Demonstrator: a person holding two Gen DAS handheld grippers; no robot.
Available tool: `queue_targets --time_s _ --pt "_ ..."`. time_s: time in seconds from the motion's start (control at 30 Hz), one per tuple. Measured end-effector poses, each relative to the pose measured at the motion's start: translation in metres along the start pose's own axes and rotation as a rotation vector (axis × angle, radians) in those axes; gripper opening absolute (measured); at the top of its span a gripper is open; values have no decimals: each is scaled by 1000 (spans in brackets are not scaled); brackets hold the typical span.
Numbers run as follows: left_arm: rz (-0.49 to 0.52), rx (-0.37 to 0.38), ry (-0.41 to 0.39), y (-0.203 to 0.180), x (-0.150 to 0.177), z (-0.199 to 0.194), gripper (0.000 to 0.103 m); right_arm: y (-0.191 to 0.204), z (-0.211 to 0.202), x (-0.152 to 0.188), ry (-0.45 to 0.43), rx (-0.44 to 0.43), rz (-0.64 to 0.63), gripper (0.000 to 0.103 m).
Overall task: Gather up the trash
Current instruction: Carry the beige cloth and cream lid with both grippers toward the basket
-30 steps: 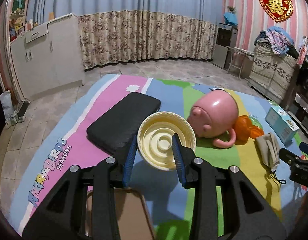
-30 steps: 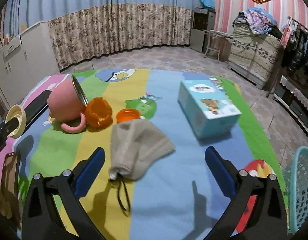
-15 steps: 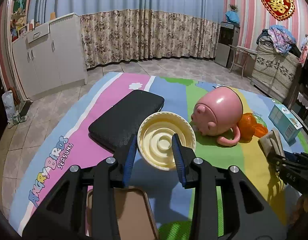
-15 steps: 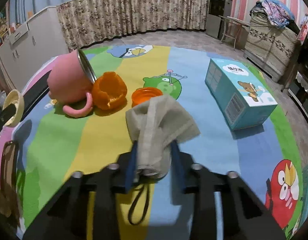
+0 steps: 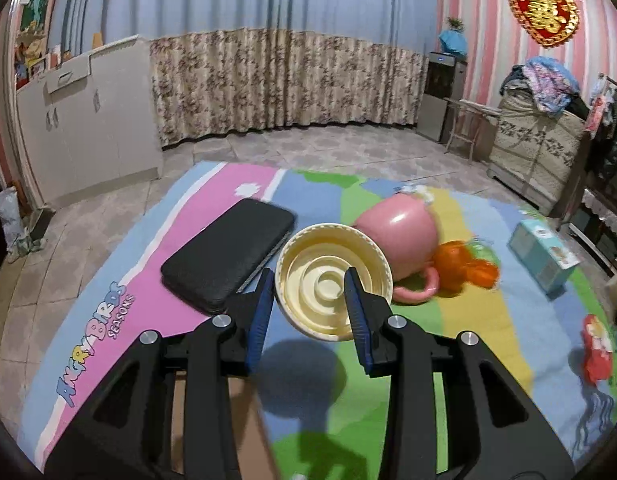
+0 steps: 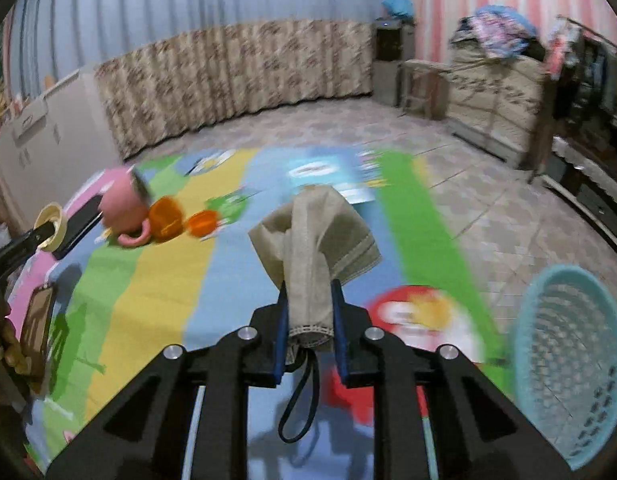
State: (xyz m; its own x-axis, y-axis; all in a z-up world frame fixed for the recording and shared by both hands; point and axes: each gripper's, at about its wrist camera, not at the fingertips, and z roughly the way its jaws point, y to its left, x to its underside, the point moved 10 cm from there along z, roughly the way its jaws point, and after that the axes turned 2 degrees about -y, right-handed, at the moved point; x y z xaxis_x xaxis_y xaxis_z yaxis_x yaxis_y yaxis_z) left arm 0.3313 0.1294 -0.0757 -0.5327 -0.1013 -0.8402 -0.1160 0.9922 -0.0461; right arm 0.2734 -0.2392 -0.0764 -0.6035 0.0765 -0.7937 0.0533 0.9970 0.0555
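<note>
My left gripper (image 5: 308,282) is shut on a cream plastic lid (image 5: 332,280) and holds it above the colourful mat (image 5: 156,300). My right gripper (image 6: 308,292) is shut on a beige face mask (image 6: 314,236), lifted off the mat, its black strap (image 6: 304,400) hanging below. A teal mesh basket (image 6: 572,360) stands on the floor at the right of the right wrist view. Orange peel pieces (image 5: 464,266) lie beside a tipped pink mug (image 5: 400,236). The peel (image 6: 166,220) and mug (image 6: 122,208) also show in the right wrist view, left of the mask.
A black case (image 5: 228,252) lies on the mat left of the lid. A light blue box (image 5: 542,256) sits at the mat's right side. A brown flat object (image 6: 36,320) lies at the mat's near left edge. Cabinets (image 5: 88,120) and curtains line the room.
My right gripper closed on the face mask and lifted it off the mat, swinging right toward the basket. My left gripper kept holding the lid and rose slightly.
</note>
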Motion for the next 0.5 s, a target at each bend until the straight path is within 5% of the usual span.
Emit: queue_targets --time_s 0.5 --pt "125 211 -30 -175 7 -57 35 -212 -96 4 -151 241 212 19"
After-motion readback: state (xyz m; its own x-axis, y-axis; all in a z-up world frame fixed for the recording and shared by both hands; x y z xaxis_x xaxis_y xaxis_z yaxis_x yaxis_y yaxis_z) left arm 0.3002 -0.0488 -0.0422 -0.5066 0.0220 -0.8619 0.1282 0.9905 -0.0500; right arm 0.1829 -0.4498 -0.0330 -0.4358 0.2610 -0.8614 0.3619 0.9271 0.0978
